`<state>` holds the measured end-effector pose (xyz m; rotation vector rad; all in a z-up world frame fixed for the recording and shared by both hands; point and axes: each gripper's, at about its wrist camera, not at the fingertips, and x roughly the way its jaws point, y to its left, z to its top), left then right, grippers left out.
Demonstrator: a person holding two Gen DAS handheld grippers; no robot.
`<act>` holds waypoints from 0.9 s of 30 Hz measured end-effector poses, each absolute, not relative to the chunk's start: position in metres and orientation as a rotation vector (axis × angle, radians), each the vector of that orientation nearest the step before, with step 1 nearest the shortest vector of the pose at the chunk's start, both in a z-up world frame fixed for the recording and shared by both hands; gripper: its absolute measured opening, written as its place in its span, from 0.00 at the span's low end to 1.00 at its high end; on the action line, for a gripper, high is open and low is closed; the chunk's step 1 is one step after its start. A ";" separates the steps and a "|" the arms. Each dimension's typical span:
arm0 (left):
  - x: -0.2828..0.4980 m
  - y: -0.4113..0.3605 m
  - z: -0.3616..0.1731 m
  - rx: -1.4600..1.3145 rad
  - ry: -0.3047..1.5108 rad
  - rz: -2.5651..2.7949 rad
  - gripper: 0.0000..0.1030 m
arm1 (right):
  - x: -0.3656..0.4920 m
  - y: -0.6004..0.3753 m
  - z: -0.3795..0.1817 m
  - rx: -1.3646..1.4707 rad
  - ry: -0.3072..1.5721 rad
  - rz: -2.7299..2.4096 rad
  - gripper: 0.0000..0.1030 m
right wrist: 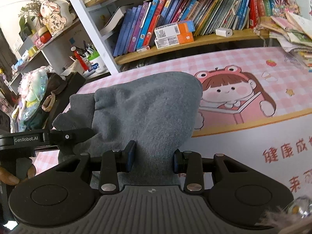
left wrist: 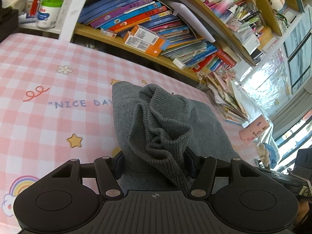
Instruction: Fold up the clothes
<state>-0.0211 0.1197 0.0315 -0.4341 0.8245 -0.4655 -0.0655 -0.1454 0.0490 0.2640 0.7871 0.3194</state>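
Note:
A grey knit garment [left wrist: 202, 124] lies on the pink checked table mat [left wrist: 48, 89]. My left gripper [left wrist: 155, 164] is shut on its bunched ribbed hem [left wrist: 158, 128], which rises between the fingers. My right gripper [right wrist: 154, 160] is shut on another edge of the same grey garment [right wrist: 148, 105], whose fleecy side spreads toward the shelf. The left gripper's body [right wrist: 58, 136] shows at the left of the right wrist view, close beside the cloth.
A wooden bookshelf [right wrist: 195, 41] full of books runs along the table's far edge. Stacked booklets [left wrist: 226, 99] and a pink cup [left wrist: 253, 130] stand at the right. A white tub with green lid [left wrist: 48, 13] and clutter [right wrist: 33, 97] sit at the left.

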 end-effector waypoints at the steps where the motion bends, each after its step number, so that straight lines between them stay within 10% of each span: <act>1: -0.019 0.117 0.032 -0.434 0.822 -0.467 0.57 | -0.063 -0.148 0.050 0.262 0.784 0.319 0.32; 27: 0.092 0.040 0.026 -0.431 0.775 -0.334 0.57 | 0.081 -0.233 0.036 0.215 0.762 0.443 0.32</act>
